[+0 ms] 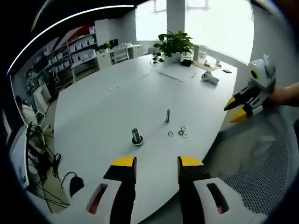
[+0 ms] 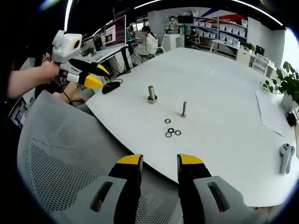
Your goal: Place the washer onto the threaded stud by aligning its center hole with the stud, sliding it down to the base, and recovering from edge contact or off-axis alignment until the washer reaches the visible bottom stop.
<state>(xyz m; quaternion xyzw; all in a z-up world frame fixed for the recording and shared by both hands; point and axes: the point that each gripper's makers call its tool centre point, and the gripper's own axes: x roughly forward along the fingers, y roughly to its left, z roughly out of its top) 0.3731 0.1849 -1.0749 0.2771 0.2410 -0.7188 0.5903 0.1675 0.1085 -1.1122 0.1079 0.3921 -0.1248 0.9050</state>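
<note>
Open table (image 2: 224, 93) around stud (image 2: 184, 109), washers (image 2: 171, 130)

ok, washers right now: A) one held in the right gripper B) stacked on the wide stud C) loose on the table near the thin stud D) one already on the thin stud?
C: the washers lie loose and flat on the table near the thin stud; the right gripper and left gripper are open and empty.

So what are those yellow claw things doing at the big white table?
A person holds two yellow-tipped grippers, left and right, both open and empty above the round white table. Small metal ring washers lie loose near a thin threaded stud and a thicker metal post. Nothing is picked up yet.
</note>
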